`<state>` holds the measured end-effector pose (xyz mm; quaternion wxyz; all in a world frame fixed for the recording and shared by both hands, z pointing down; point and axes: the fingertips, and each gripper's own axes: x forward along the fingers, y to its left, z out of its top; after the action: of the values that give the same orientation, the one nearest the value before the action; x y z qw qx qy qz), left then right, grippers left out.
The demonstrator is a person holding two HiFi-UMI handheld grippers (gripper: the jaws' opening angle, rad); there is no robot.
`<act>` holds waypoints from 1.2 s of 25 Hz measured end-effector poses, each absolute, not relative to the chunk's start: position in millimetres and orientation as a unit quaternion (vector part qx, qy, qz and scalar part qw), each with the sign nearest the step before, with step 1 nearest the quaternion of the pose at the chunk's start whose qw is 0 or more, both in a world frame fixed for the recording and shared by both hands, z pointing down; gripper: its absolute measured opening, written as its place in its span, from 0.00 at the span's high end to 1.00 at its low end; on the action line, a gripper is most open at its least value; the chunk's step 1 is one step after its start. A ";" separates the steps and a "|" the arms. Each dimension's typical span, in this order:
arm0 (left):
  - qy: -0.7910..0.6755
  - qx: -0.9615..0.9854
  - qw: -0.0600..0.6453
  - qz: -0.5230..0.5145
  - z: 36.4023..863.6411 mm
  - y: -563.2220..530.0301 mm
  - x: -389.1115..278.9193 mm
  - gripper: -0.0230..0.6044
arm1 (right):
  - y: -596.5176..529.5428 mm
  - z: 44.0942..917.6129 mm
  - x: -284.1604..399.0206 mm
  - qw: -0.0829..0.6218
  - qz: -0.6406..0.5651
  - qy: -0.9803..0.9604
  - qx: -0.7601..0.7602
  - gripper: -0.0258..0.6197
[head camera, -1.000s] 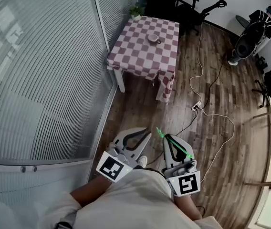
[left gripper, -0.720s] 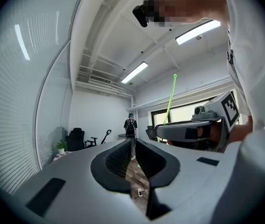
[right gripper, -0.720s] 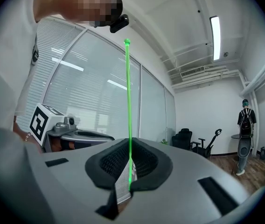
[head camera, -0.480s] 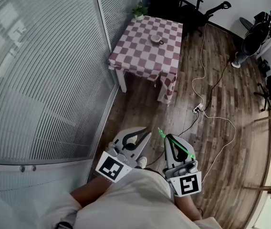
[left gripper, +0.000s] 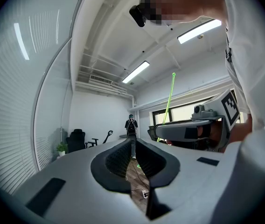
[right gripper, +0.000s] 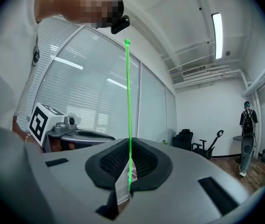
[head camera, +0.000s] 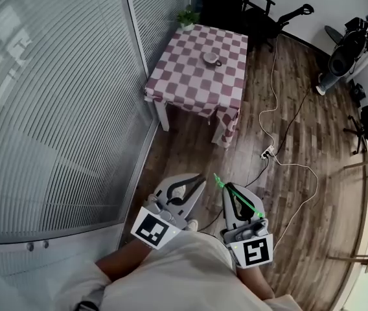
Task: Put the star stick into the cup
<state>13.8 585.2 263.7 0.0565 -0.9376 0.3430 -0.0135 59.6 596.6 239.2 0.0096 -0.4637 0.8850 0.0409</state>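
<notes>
Only the head view shows the cup (head camera: 211, 58) on the table (head camera: 187, 80).

Small tabletop (head camera: 194, 76) at far end of rm, red/white check cloth hanging over edges, white legs. On it: one cup (head camera: 211, 58) w/ handle, upright, twd far-right part. Wood-plank floor (head camera: 190, 151) below. On floor: white cable (head camera: 273, 63) snaking down to power strip (head camera: 268, 151), black office chair (head camera: 262, 15) beyond tabletop. Potted plant (head camera: 186, 18) at far-left corner; what it stands on, can't tell.
</notes>
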 end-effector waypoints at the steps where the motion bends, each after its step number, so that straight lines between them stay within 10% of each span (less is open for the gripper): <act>1: 0.342 -0.938 0.055 -0.012 263.2 578.9 13.3 0.88 | 590.3 238.7 58.4 0.009 0.042 0.885 -0.465 0.90; 30: 0.315 -0.947 0.067 -0.012 258.5 395.2 -32.2 0.88 | 413.2 231.4 7.5 0.000 0.058 0.876 -0.479 0.90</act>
<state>-32.2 395.2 258.5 0.0671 -0.9466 0.3151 -0.0121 7.5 413.2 231.4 0.0002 -0.4792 0.8758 0.0585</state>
